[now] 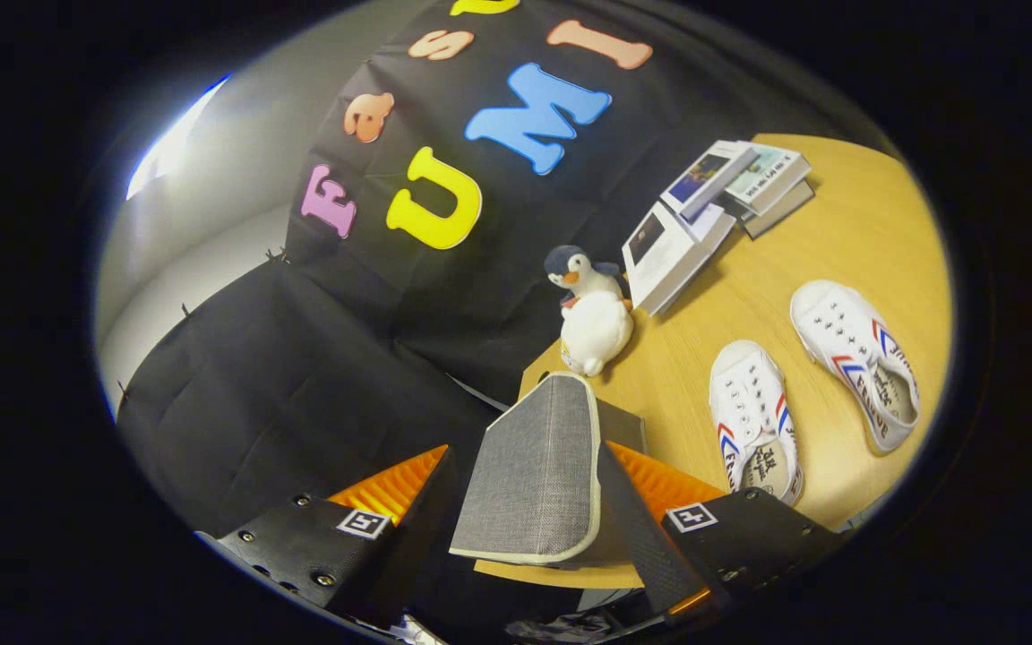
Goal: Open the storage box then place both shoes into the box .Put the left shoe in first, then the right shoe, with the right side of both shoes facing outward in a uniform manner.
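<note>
Hand-held gripper (525,502) spread wide, fingers on either side of the grey fabric lid (538,466) of the storage box (623,425); lid tipped up between them, seemingly raised on its hinge, but contact of either finger with the cloth impossible to confirm, so no firm hold assumed. Box sitting at the near corner of the wooden table (847,224), mostly hidden behind the lid. Two white shoes with red and blue stripes lying on the table beyond and right of the fingers: nearer shoe (753,430) just beside the box, farther shoe (856,363) well apart from it, neither in the box yet. Which is left and which is right hard to call from here. Plush penguin (592,313) standing just behind the box, stack of books (713,210) farther back. Judged stage: opening the box, roughly at the start, both shoes pending. Risks: soft lid flopping shut if released before fully folded back, since nothing props it; light fabric box sliding or tipping off the table corner if pushed by the fingers; penguin getting knocked by the swinging lid; wrong shoe picked first, or shoes placed facing different ways, given the similar look of the pair.
</note>
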Demonstrator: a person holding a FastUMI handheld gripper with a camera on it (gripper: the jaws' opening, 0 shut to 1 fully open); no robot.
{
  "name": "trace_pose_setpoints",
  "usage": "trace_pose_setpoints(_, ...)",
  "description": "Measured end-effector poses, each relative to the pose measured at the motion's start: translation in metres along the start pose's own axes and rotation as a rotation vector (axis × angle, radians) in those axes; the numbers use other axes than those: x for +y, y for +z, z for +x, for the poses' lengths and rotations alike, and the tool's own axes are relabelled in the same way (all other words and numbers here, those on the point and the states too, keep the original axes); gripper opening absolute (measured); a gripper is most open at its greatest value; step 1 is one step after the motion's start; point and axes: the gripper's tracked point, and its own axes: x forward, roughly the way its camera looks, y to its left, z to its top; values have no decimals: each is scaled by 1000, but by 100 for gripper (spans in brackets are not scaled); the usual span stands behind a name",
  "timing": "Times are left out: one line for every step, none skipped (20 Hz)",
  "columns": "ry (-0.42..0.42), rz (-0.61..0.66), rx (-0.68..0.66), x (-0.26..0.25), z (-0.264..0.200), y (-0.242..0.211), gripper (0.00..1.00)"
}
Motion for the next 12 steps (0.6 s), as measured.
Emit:
trace_pose_setpoints(-2, 22, 24, -5, 4, -5, 96)
trace_pose_setpoints(2, 48, 48, -8, 6, -13, 96)
trace_pose_setpoints(10, 83, 74, -12, 9, -20, 96)
trace_pose_setpoints(19, 124, 94, -14, 12, -26, 96)
trace_pose_setpoints(24, 166, 104, -16, 14, -30, 96)
trace_pose_setpoints(27, 197, 109, -18, 15, -36, 96)
trace_pose_setpoints(30, 225, 119, -19, 17, -41, 96)
trace_pose_setpoints(34, 248, 128, -20, 18, -48, 96)
trace_pose_setpoints(38, 271, 136, -21, 21, -51, 96)
trace_pose_setpoints(38, 293, 142, -23, 23, -55, 96)
trace_pose_setpoints(40, 317, 151, -26, 26, -58, 96)
trace_pose_setpoints(45, 349, 163, -27, 29, -63, 96)
